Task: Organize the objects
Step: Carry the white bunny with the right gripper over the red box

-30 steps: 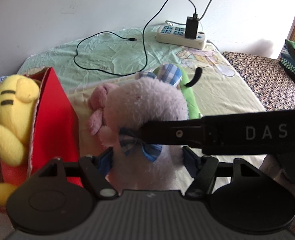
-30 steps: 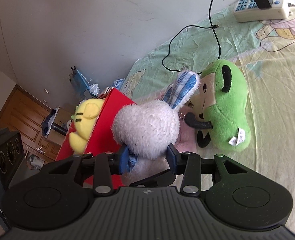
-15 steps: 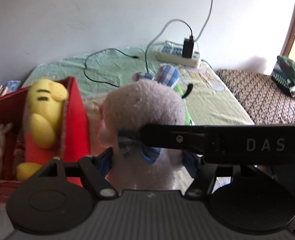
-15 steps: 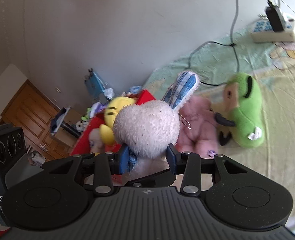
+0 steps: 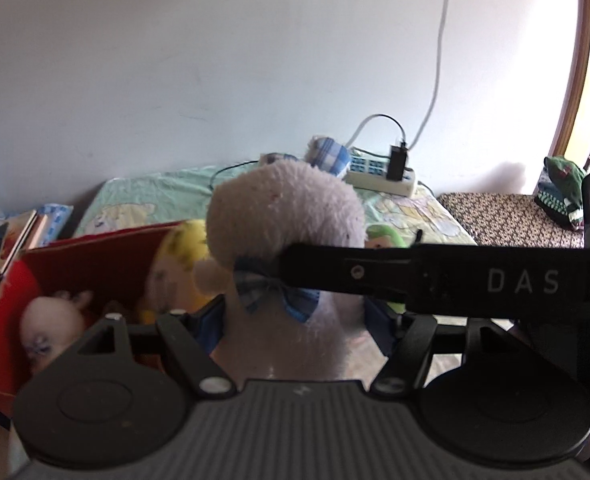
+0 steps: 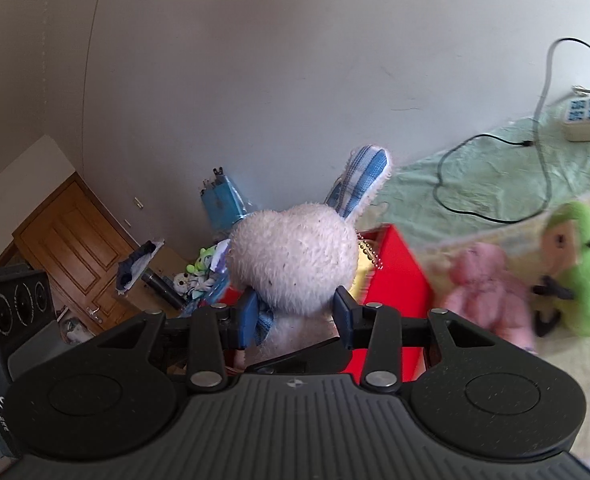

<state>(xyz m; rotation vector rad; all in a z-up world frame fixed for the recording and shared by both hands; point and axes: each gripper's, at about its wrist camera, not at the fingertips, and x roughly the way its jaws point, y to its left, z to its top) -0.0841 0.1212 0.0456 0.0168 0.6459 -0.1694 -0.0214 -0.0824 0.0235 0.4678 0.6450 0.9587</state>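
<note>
A white plush bunny [image 5: 287, 208] with blue checked ears and a bow hangs in the air, held by both grippers. My left gripper [image 5: 295, 320] is shut on its body. My right gripper [image 6: 295, 316] is shut on its neck below the head [image 6: 295, 256], and its black finger [image 5: 415, 276] crosses the left wrist view. Just beyond and below the bunny stands an open red box [image 5: 87, 264], which holds a yellow plush [image 5: 179, 268] and a pale plush [image 5: 51, 320]. A pink plush [image 6: 483, 292] and a green plush [image 6: 579, 272] lie on the bed right of the red box [image 6: 391, 276].
A power strip [image 5: 379, 176] with a plugged charger and a black cable [image 6: 495, 184] lie on the green sheet by the wall. A patterned cushion [image 5: 507, 216] sits to the right. Left of the box are floor clutter and a wooden door [image 6: 67, 248].
Both grippers have risen with the bunny off the bed and moved left toward the red box, whose inside now shows. The pink and green plush stay on the bed.
</note>
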